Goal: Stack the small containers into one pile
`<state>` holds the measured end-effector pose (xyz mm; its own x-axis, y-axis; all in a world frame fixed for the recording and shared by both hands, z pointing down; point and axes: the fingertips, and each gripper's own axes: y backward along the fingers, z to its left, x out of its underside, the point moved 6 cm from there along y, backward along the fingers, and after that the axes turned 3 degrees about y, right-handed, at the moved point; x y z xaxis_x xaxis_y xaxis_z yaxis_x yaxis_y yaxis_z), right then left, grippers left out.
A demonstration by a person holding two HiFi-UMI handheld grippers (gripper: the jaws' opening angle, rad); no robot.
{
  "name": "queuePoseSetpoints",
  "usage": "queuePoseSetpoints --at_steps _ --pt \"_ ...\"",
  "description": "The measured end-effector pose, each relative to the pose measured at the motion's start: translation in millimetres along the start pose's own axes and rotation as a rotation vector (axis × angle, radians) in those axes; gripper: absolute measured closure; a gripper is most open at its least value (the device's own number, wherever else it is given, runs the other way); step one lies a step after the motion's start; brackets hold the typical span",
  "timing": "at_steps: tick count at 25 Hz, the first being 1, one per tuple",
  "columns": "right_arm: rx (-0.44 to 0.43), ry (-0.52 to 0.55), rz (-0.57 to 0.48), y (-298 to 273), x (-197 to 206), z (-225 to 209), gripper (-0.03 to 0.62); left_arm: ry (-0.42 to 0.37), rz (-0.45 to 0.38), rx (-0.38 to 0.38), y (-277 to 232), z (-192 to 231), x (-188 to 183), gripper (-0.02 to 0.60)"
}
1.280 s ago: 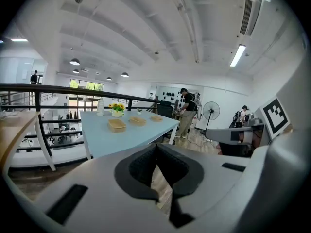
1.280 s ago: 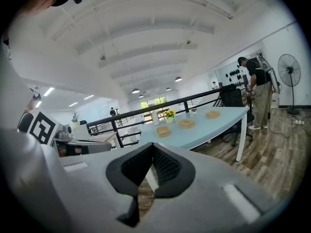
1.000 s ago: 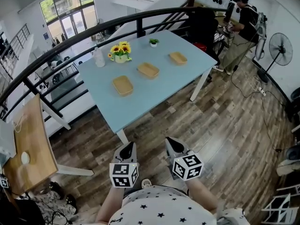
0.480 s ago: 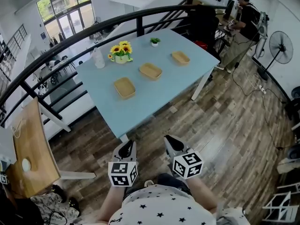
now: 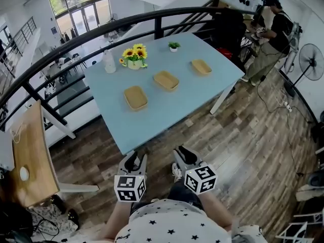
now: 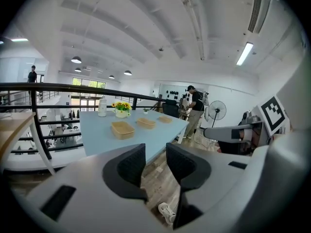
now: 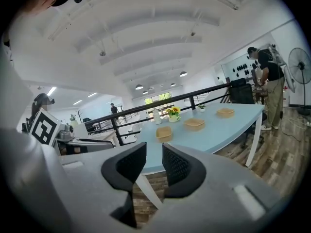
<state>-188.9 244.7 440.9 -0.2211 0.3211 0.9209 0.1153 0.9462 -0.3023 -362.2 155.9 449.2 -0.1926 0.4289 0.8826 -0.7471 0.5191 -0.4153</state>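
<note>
Three small tan containers stand in a slanted row on the light blue table (image 5: 167,115): the near left one (image 5: 135,97), the middle one (image 5: 166,80) and the far right one (image 5: 201,67). Both grippers hang over the wooden floor, short of the table's near corner. My left gripper (image 5: 134,161) is open and its jaws have just been opening, with nothing between them. My right gripper (image 5: 183,155) is likewise open, its jaws also just opened and empty. In the left gripper view the containers (image 6: 122,128) lie far beyond the gripper (image 6: 155,154); the right gripper view shows the same row (image 7: 164,133) past the gripper (image 7: 154,154).
A sunflower pot (image 5: 134,57), a white bottle (image 5: 109,62) and a small green plant (image 5: 173,46) stand at the table's far side. A black railing (image 5: 76,44) curves behind it. A wooden desk (image 5: 30,151) is at the left; a person (image 5: 273,29) and a fan (image 5: 311,59) are at the right.
Both grippers have moved forward toward the table's near corner, and their jaws have gone from shut to open. The table sits closer in the head view.
</note>
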Motion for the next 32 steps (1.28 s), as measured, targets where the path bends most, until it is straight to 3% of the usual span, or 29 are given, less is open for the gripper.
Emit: queuePoseSetpoints --at_steps 13,24,32 --pt "-0.107 0.076 0.032 -71 -68 -99 0.39 0.049 -0.038 -0.084 -99 -12 -57 0.354" --pt "-0.2 0.12 0.061 -130 -106 -169 0.382 0.125 -0.106 -0.198 -167 -10 -93 0.354" --pt "-0.291 0.182 0.103 -167 -117 -195 0.382 0.181 -0.134 -0.313 -197 -9 -97 0.354"
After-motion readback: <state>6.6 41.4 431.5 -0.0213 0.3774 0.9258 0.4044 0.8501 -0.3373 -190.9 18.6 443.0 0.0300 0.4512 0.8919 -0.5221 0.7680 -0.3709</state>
